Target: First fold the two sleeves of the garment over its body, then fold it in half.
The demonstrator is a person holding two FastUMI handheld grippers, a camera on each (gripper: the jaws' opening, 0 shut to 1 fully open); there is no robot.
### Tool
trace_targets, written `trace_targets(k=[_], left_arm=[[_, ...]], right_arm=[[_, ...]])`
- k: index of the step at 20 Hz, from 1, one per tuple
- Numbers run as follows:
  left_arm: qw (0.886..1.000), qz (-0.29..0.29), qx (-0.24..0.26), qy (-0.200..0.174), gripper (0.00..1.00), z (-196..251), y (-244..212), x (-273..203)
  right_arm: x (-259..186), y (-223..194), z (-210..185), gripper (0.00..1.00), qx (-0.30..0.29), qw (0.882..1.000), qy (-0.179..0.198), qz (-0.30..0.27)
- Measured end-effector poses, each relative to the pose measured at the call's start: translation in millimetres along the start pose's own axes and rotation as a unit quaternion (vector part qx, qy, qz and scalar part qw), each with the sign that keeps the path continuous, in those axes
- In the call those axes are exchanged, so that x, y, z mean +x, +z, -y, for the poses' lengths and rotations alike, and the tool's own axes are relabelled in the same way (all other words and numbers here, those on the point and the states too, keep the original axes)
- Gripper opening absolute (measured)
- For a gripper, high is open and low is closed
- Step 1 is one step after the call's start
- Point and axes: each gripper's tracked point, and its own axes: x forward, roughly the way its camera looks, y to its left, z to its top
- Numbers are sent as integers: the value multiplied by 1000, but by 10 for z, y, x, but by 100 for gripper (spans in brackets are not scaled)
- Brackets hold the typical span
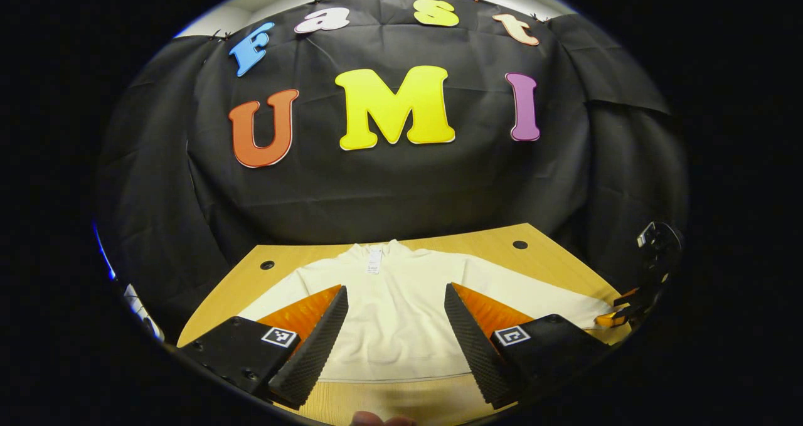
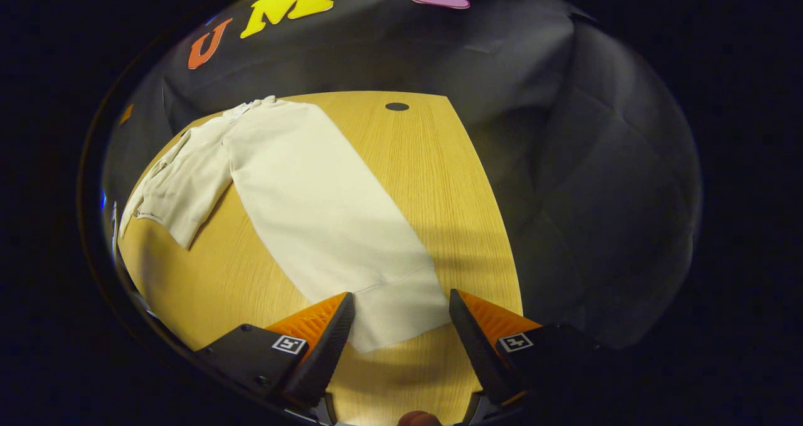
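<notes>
Garment: while it lies flat on the surface, I see the garment spread out.
Left gripper: jaws apart.
Right gripper: jaws apart over a sleeve.

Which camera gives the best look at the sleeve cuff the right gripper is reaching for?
The right gripper view: the cuff lies flat between the open right gripper's fingers. In the left gripper view that sleeve end sits far off, partly behind the left gripper's finger.

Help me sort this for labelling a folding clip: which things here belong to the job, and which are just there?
Belongs to the job:
white long-sleeved top
its sleeve cuff, between the right gripper's open fingers
left gripper, fingers open

Just there:
wooden table
cable hole in the table
black cloth wall
</notes>
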Motion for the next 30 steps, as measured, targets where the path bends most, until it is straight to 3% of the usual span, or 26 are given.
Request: trace_targets(k=[4,6,7,9,12,14,15,21,27,30], left_arm=[[1000,0,0,-15,98,75,7,-28],[1000,-3,1,-20,98,103,0,-15],[1000,-4,4,-20,98,94,2,-24],[1000,0,9,-21,98,86,22,-43],[1000,-1,10,-19,98,35,8,-56],[1000,-4,8,-14,98,-37,2,-62],[1000,-3,8,-11,98,-67,-1,-79],[1000,1,3,0,98,-265,-26,-86],[1000,11,-22,20,98,-564,-54,-53],[999,16,-40,32,98,-761,-85,-68]], right_arm=[[16,-25,-18,94,9,1000,25,-6],[0,-23,-54,89,4,999,36,2],[15,-4,-59,65,10,999,38,12],[26,20,-68,28,31,999,38,14],[28,22,-67,9,71,997,30,-5],[61,74,-68,9,82,996,29,-4],[-34,89,-108,1,97,995,29,-3],[-405,418,-225,1,123,991,36,44],[-945,1228,-417,0,84,990,27,108],[-1166,1752,-732,1,64,988,42,138]])
